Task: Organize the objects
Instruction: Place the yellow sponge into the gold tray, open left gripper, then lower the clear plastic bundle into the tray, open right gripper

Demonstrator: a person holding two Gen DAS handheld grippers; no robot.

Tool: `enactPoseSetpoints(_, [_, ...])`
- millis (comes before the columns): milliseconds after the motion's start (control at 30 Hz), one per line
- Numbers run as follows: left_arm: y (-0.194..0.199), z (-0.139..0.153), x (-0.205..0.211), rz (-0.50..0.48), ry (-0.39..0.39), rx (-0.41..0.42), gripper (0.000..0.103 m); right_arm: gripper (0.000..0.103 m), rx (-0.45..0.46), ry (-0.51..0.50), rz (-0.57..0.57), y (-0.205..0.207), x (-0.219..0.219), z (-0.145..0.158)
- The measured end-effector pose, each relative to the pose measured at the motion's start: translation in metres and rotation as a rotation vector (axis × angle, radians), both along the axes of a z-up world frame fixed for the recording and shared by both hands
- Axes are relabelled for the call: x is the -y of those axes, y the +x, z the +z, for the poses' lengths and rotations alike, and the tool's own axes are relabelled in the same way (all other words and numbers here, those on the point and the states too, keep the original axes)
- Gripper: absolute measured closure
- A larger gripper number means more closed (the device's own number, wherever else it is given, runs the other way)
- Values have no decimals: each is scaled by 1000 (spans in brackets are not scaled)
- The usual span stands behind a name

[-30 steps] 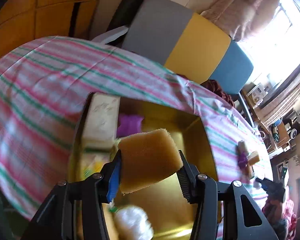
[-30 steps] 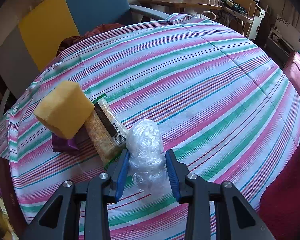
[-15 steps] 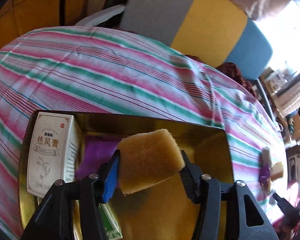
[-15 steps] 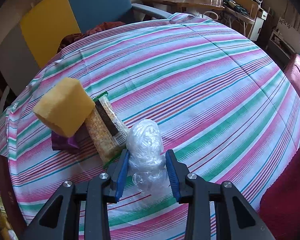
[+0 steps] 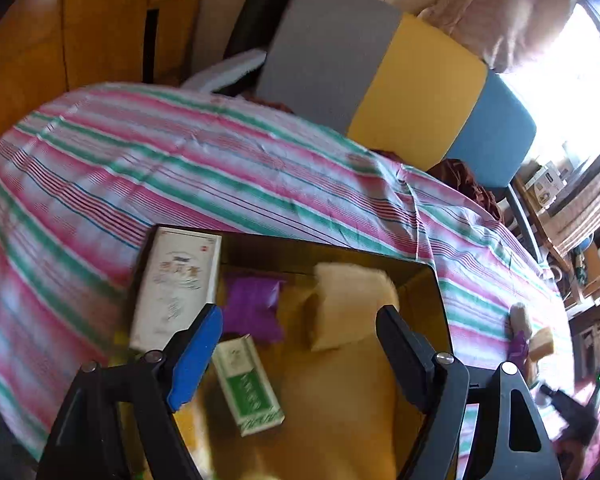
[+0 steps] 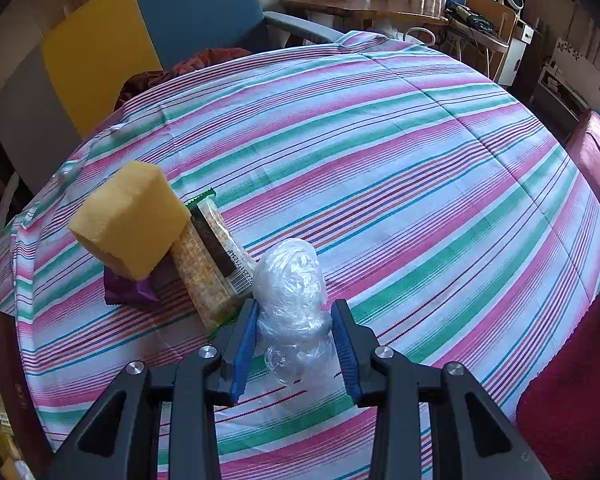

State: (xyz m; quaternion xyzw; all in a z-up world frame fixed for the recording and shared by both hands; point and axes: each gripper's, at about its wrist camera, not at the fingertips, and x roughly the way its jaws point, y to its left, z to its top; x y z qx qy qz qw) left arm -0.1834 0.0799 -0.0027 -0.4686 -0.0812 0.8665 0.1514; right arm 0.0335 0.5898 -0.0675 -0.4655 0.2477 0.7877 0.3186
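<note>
Now, with the left gripper just opened and the sponge loose in the box, back straight out clear of it, while your right gripper holds the plastic bag on the counter.

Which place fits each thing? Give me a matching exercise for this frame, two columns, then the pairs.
Things:
1. plastic bag
2. white carton
3. cracker pack
4. green packet

Places:
A. flat on the box floor
B. leaning at the box's left wall
C. between the right jaws
D. on the cloth beside a sponge

Pairs: 1-C, 2-B, 3-D, 4-A
</note>
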Motion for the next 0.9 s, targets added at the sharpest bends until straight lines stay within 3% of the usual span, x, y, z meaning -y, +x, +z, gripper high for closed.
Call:
enactPoseSetpoints(133, [36,14,14,-2,-21,-75,23,66,-44,29,7,2,2,11])
enactPoseSetpoints(433, [103,17,30,-15,-184,-229,23,66,-173,60,117,-2,41,49])
enactPoseSetpoints(700, [117,6,38,8,-201,-222,23,66,-236,38,383,-28,133,81])
enactPoseSetpoints(900, [120,4,39,18,-206,-224,21,66,-243,-40,615,-57,217,85])
